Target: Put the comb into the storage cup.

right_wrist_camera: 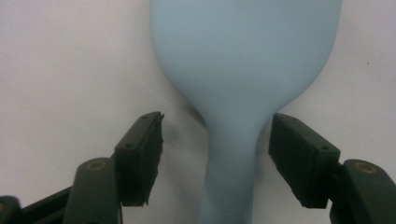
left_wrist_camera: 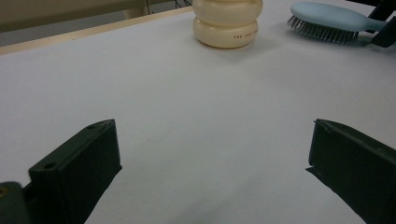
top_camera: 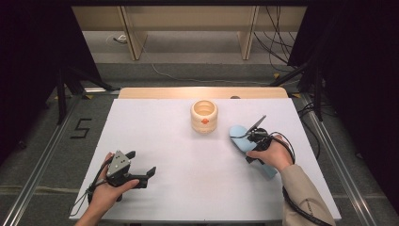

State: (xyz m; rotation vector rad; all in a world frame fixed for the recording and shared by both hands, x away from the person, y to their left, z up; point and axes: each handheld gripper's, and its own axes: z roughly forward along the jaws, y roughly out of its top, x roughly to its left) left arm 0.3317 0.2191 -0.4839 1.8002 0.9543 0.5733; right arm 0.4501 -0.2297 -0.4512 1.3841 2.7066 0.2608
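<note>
Right gripper (right_wrist_camera: 212, 154) is sitting down over the blue hairbrush (right_wrist_camera: 243, 60) with its jaws standing apart on either side of the neck, right where the head narrows into the handle; neither pad is touching yet, and there's a wider gap on the left side than on the right. So it's open around the brush, not gripping it.

The brush is lying bristles-down on the white table (top_camera: 188, 188), over toward the right edge, a bit nearer than the cream pot (top_camera: 204, 117) that's standing close to the far edge in the middle.

My take on doing this bit well: I'd be nudging the gripper slightly to even out those gaps before squeezing, otherwise one pad is probably going to hit first and push the handle sideways; I'd also be keeping low so the pads are catching the handle's sides rather than skating over its rounded top. That neck looks smooth and tapered, so a firm close is likely needed; lifting level should be helping too.

Left gripper (left_wrist_camera: 210, 154) is resting near the front left corner, jaws wide with nothing between them.
</note>
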